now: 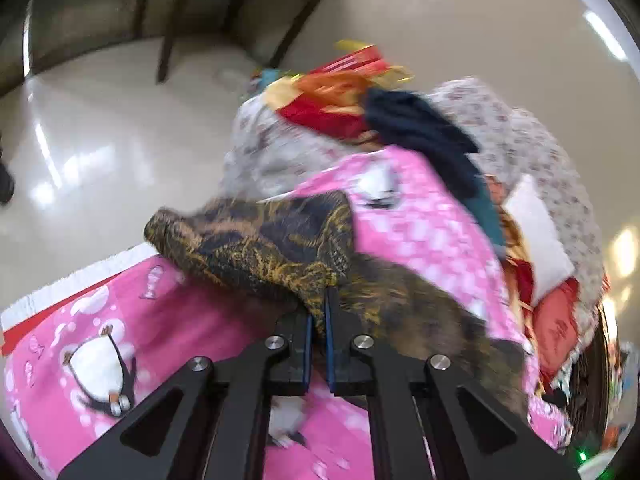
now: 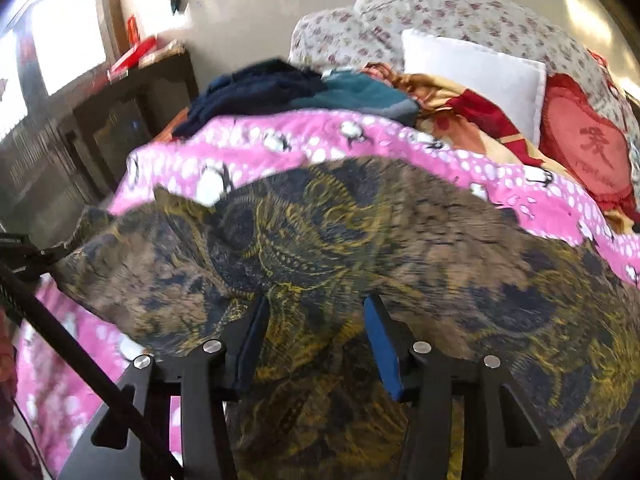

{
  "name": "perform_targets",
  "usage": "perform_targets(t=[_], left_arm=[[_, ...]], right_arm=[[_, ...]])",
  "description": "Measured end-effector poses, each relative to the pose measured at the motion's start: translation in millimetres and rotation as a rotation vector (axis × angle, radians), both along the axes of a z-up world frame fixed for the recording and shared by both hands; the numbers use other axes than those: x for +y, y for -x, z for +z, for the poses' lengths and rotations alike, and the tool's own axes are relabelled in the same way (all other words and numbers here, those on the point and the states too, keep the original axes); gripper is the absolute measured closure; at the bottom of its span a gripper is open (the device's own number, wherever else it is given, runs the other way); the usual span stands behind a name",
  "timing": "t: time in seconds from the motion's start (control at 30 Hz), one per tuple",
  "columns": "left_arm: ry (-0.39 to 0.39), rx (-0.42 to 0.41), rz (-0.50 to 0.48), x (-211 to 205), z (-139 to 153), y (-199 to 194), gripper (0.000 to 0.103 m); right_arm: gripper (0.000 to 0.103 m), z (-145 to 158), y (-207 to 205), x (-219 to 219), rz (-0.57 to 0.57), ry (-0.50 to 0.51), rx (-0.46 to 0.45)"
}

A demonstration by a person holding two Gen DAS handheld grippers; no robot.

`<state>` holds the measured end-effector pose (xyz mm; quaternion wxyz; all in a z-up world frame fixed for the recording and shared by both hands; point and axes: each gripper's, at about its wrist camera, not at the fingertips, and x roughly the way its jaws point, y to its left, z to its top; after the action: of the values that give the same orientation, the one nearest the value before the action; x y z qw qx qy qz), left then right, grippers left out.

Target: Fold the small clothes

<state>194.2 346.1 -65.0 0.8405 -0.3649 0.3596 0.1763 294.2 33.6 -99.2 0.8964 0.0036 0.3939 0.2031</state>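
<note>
Patterned garment (image 1: 256, 240) pinched by left gripper (image 1: 319, 312), over pink blanket (image 1: 420, 232).

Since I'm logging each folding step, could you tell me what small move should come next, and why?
Probably close the right gripper on the dark gold-patterned garment: cloth lies between its parted pads, while the left gripper already pinches another edge.

A pink penguin-print blanket (image 2: 400, 140) covers the bed; behind it lie a white pillow (image 2: 472, 76), a red heart cushion (image 2: 592, 148) and a floral quilt (image 2: 440, 12).
</note>
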Motion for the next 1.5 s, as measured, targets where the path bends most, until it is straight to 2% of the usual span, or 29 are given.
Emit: perform_targets(t=[0.1, 0.17, 0.23, 0.4, 0.47, 0.53, 0.63, 0.73, 0.8, 0.83, 0.87, 0.93, 1.0, 1.03, 1.07, 1.17, 1.27, 1.37, 1.5], left_arm=[[-0.035, -0.073, -0.089, -37, 35, 2, 0.098], [-0.070, -0.120, -0.161, -70, 57, 0, 0.098], [-0.109, -0.163, -0.244, -112, 77, -3, 0.098], [-0.175, -0.193, -0.477, -233, 95, -31, 0.098], [-0.222, -0.183, -0.552, -281, 89, -43, 0.098], [-0.234, -0.151, -0.622, -322, 75, -56, 0.098], [-0.247, -0.102, -0.700, -367, 46, -74, 0.098], [-0.246, -0.088, -0.793, -401, 12, -85, 0.097], [-0.245, -0.056, -0.848, -417, -5, -87, 0.081], [-0.231, -0.042, -0.880, -421, -11, -87, 0.060], [-0.209, -0.043, -0.902, -422, -13, -86, 0.047], [-0.174, -0.078, -0.919, -416, -3, -78, 0.044], [-0.175, -0.115, -0.932, -404, 17, -66, 0.034], [-0.174, -0.140, -0.936, -395, 29, -60, 0.023], [-0.183, -0.170, -0.925, -382, 42, -51, 0.017], [-0.225, -0.207, -0.870, -342, 68, -38, 0.012], [-0.284, -0.193, -0.756, -299, 78, -34, 0.012], [-0.339, -0.168, -0.646, -263, 71, -33, 0.012], [-0.293, -0.095, -0.587, -234, 43, -43, 0.012]], right_arm=[[0.048, 9, 6, -21, -0.028, 0.022, -0.009], [0.043, 17, 10, -42, -0.053, 0.026, -0.029], [0.035, 24, 15, -62, -0.085, 0.030, -0.046], [0.031, 34, 20, -133, -0.200, 0.008, -0.049], [0.030, 35, 23, -157, -0.232, 0.015, -0.045], [0.026, 31, 27, -181, -0.270, 0.037, -0.039], [0.024, 19, 33, -215, -0.317, 0.073, -0.016], [0.024, 2, 36, -246, -0.356, 0.116, 0.033], [0.024, -7, 39, -262, -0.387, 0.129, 0.055], [0.024, -9, 41, -269, -0.399, 0.130, 0.061], [0.024, -11, 42, -276, -0.414, 0.126, 0.069], [0.024, -11, 44, -284, -0.431, 0.113, 0.078], [0.024, -8, 45, -282, -0.433, 0.103, 0.075], [0.024, -4, 47, -279, -0.423, 0.097, 0.066], [0.024, 1, 49, -274, -0.409, 0.093, 0.051], [0.023, 14, 54, -250, -0.366, 0.085, 0.005], [0.022, 26, 59, -220, -0.294, 0.032, -0.037], [0.022, 32, 62, -177, -0.173, -0.001, -0.057], [0.022, 29, 63, -123, -0.061, 0.015, -0.079]])
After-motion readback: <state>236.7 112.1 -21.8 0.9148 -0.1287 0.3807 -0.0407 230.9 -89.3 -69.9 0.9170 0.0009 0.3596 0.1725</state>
